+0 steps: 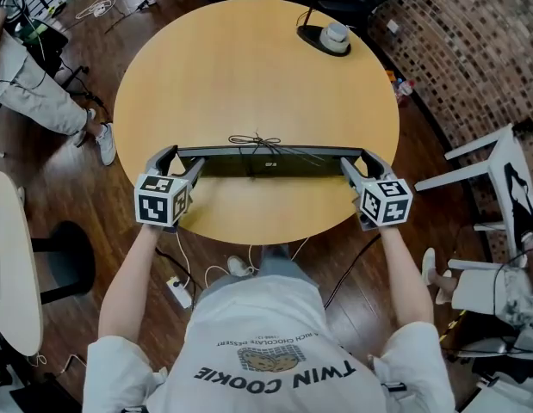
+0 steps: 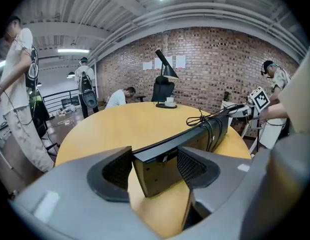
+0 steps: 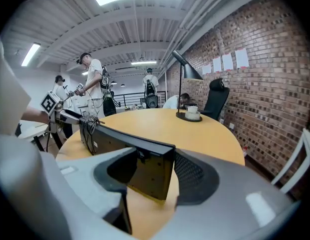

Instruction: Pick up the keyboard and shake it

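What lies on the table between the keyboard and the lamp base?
Only bare table between keyboard and lamp base; head view shows it.

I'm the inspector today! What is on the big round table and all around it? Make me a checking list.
Surface: round wooden table, mostly bare.
Job's things: black keyboard, turned up on its long edge at the table's near side.
Clutter: a lamp base with a white cup on it, at the far edge.
Grippers: left hand-held gripper shut on the keyboard's left end; right hand-held gripper shut on its right end.
Cables: the keyboard's cable is wound around its middle; a white power strip lies on the floor under the table.
Surroundings: brick wall, white chair, a person standing nearby.
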Demonstrator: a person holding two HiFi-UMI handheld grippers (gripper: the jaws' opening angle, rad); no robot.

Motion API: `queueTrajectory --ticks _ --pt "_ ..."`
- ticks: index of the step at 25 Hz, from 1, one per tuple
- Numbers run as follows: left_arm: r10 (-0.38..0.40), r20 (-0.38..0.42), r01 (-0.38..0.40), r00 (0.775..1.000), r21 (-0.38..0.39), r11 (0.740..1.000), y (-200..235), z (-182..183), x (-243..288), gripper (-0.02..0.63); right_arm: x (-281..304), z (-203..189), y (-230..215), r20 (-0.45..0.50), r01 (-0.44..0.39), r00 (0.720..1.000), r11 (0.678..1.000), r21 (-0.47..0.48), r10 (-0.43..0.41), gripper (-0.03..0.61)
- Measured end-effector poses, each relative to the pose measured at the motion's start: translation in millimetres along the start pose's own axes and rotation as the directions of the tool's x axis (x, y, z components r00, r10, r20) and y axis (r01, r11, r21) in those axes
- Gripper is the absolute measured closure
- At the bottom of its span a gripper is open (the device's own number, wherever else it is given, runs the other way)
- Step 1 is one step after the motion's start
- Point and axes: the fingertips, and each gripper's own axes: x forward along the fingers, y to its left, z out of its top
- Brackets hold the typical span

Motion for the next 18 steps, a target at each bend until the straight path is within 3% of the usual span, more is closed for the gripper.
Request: queueTrajectory --ticks 10,14,18 --pt "0.041 0.013 -0.043 0.999 0.128 0.991 -20.4 -16.7 -32.2 0.324 -36.1 -30.8 18.4 -0.023 0.089 0.996 0.995 -0.054 -0.09 0.345" --pt "0.083 -0.006 -0.079 0.997 0.228 0.97 -22.7 -26.0 -38.9 0.345 -42.6 -35.8 20.9 -0.065 0.148 0.985 0.976 -0.158 -0.16 0.345" --pt "0.148 -0.02 -0.134 0.989 0.323 0.937 -23.7 -31.1 -41.3 0.38 -46.2 -39.6 23.2 -0.099 0.209 0.963 0.924 -0.32 -0.252 0.345"
